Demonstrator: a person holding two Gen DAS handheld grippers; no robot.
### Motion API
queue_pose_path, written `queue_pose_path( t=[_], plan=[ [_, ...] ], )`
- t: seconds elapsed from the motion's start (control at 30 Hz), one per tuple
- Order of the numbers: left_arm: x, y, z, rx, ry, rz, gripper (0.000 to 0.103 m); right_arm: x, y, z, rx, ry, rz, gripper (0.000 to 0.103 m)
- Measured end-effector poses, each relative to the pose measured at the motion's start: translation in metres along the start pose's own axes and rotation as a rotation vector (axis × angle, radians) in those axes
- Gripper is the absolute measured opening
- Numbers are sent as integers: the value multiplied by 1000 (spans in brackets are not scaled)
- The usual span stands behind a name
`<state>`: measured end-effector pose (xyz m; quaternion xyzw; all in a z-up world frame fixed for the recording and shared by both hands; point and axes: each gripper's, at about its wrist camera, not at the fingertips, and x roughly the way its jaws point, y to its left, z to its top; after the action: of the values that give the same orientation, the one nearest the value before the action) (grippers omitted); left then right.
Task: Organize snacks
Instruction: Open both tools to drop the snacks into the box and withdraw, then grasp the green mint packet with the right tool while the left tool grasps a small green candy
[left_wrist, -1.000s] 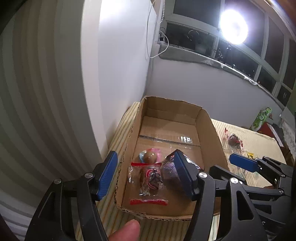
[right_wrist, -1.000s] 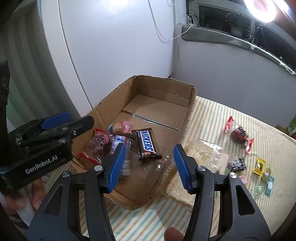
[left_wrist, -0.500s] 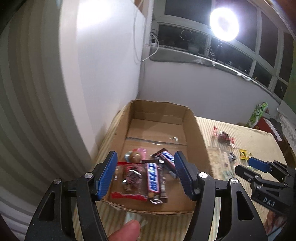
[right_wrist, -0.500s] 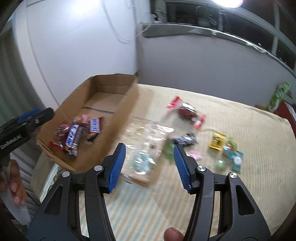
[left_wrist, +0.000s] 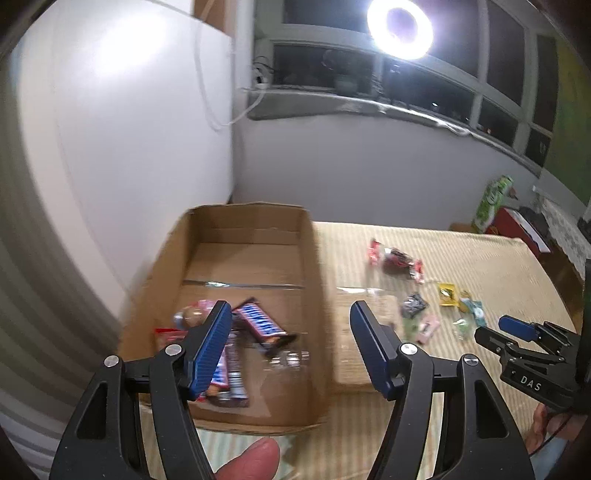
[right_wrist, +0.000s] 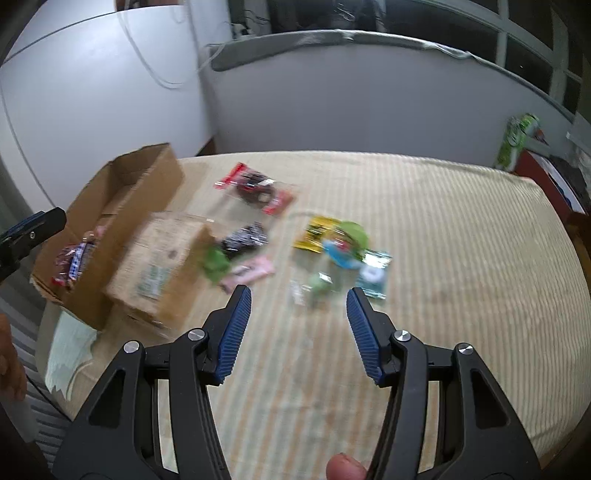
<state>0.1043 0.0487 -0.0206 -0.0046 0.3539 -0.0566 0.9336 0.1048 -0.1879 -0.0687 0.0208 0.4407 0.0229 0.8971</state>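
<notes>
Snacks (left_wrist: 255, 325) inside cardboard box (left_wrist: 310, 266)

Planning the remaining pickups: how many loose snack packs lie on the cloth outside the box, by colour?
Red-ended clear pack: 1
Black-and-white pack: 1
Yellow pack: 1
Pink pack: 1
Green packs: 3
Teal pack: 1
Total: 8, though motion blur leaves the green count uncertain.

Black left gripper (left_wrist: 291, 347), ribbed blue pads, silver screws
</notes>
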Motion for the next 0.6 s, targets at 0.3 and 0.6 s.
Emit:
queue_pose_path(
  t=[0.3,0.6],
  plan=[
    [20,-74,-8,110,49,-80,66,8,-47,-16,56,29,-26,56],
    [47,-132,-24,180,127,-173,66,34,-79,-11,78,86,-20,56]
  ],
)
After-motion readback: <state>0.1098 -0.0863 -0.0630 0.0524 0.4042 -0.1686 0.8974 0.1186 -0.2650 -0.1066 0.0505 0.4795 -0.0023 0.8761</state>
